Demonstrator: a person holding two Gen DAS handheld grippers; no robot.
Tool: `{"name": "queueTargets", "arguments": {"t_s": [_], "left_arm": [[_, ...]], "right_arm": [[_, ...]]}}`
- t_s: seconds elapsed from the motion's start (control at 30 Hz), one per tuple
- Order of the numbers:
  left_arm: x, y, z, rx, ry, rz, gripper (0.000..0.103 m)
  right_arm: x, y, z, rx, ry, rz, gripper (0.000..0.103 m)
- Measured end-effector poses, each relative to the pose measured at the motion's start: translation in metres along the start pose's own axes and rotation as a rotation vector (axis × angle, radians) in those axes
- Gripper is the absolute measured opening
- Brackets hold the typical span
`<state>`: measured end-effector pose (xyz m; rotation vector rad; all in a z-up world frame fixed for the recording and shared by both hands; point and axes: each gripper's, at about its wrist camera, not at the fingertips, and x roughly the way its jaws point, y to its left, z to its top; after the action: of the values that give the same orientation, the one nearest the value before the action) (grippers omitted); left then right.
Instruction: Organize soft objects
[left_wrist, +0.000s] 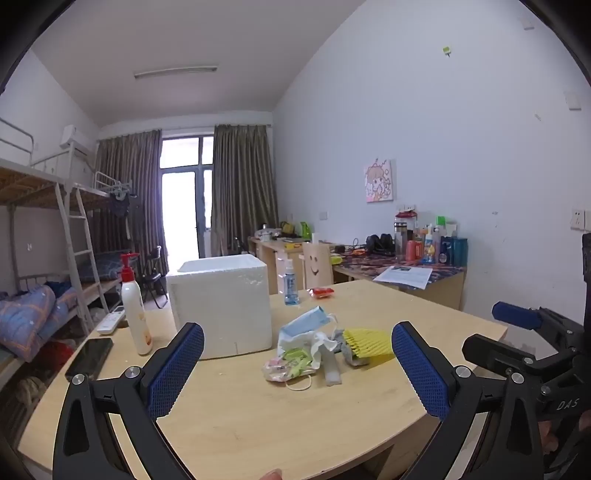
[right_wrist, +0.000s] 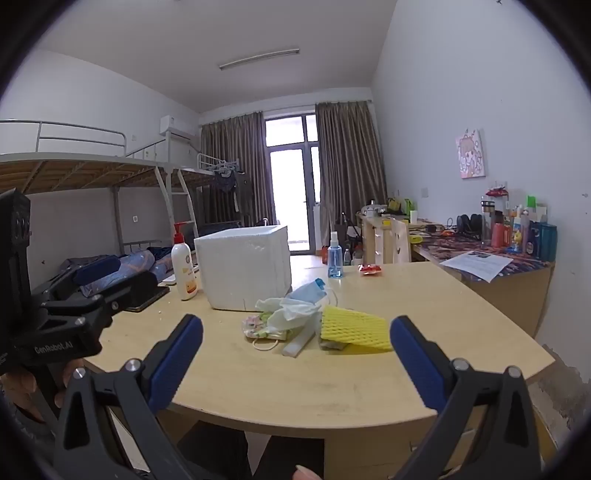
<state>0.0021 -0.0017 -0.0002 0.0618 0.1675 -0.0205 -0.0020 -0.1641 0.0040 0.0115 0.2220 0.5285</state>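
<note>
A heap of soft items lies mid-table: a blue face mask (left_wrist: 308, 320) (right_wrist: 308, 290), a crumpled white plastic bag (left_wrist: 314, 341) (right_wrist: 291, 308), a patterned mask (left_wrist: 286, 367) (right_wrist: 258, 326), a white foam strip (left_wrist: 331, 369) (right_wrist: 300, 341) and a yellow foam net (left_wrist: 369, 341) (right_wrist: 354, 328). A white foam box (left_wrist: 221, 295) (right_wrist: 245, 267) stands behind the heap, open at the top. My left gripper (left_wrist: 297, 365) is open and empty, just before the heap. My right gripper (right_wrist: 295, 363) is open and empty, short of the heap. Each gripper shows at the other view's edge.
On the wooden table (left_wrist: 258, 417) stand a lotion pump bottle (left_wrist: 135, 310) (right_wrist: 183, 264), a blue spray bottle (left_wrist: 291, 282) (right_wrist: 334, 256), a red packet (left_wrist: 321, 292) (right_wrist: 371, 269), a black phone (left_wrist: 89, 358) and a remote (left_wrist: 110, 320). A cluttered desk (right_wrist: 491, 258) runs along the right wall.
</note>
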Motion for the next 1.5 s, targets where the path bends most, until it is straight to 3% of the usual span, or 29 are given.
{"name": "queueTargets", "arguments": {"t_s": [0.4,1.5], "left_arm": [[-0.003,0.012,-0.001,-0.05,-0.019,-0.011,0.102],[-0.002,0.01,0.002,-0.027,-0.01,-0.009,0.102]], "right_arm": [[0.002,0.001,0.001,0.001,0.003,0.005,0.103],[-0.002,-0.005,0.002,0.003,0.003,-0.003,0.103]]}}
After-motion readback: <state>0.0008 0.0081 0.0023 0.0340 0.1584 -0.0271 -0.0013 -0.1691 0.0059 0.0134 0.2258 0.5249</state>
